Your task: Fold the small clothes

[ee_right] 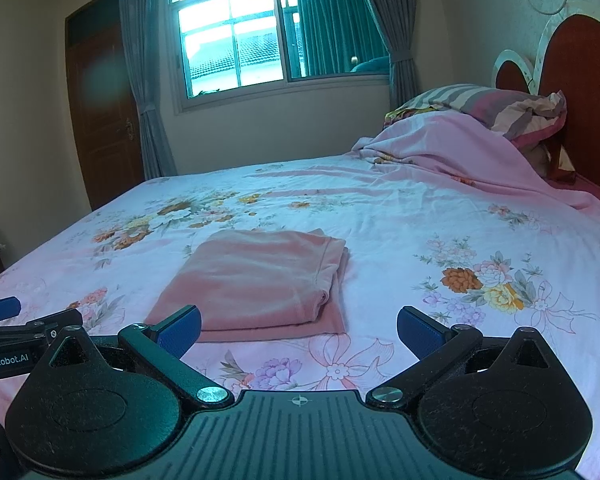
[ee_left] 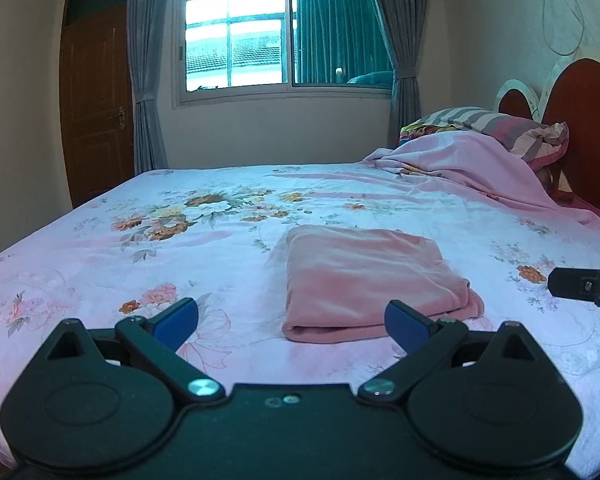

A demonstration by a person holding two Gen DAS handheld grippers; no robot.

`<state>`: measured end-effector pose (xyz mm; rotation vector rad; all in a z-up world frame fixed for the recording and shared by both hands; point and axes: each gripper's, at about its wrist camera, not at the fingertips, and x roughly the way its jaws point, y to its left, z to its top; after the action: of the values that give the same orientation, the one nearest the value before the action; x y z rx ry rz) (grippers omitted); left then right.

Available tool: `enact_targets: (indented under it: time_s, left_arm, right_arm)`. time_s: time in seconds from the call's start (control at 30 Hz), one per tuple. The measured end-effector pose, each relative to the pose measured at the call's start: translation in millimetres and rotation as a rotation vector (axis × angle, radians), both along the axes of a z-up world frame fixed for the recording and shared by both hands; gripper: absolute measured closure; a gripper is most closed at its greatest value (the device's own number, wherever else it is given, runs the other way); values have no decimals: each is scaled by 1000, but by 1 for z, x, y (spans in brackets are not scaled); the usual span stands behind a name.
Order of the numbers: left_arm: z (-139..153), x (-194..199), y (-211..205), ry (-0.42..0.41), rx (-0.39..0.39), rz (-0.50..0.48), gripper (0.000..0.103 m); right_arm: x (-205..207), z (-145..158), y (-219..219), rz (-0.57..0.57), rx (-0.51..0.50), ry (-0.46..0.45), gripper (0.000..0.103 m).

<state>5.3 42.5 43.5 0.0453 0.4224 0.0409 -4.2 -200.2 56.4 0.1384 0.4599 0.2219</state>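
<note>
Floral bedding in pink and white covers the bed (ee_left: pixel 100 248), which fills both views from the near edge to the far wall. Nearest, the left gripper (ee_left: pixel 291 322) hangs just above the sheet with its jaws released and spread wide, nothing between the blue pads (ee_left: pixel 178 322). The right gripper (ee_right: pixel 299 330) is likewise released and empty, just to the right of the left one. A pink garment (ee_left: pixel 364 276), folded into a flat rectangle, lies on the sheet just beyond both sets of jaws, apart from them. In the left wrist view its near folded edge sits ahead and toward the right pad; in the right wrist view it (ee_right: pixel 260 280) lies ahead and toward the left pad. Farther right, a rumpled blanket (ee_right: pixel 452 144) and striped pillow (ee_right: pixel 500 108) rest against the red headboard (ee_right: pixel 580 80). On the far wall are a window (ee_left: pixel 260 36) with grey curtains (ee_left: pixel 146 68) and, at the left, a wooden door (ee_left: pixel 94 100).
</note>
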Motion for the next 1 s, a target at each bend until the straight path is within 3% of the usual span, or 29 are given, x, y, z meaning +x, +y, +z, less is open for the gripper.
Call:
enact_targets:
  time_s: [1.0]
  left_arm:
    - [2,-2,-4,-1,-8,2,6]
  right_arm:
    - [-1,0,0,0,0,-1,0]
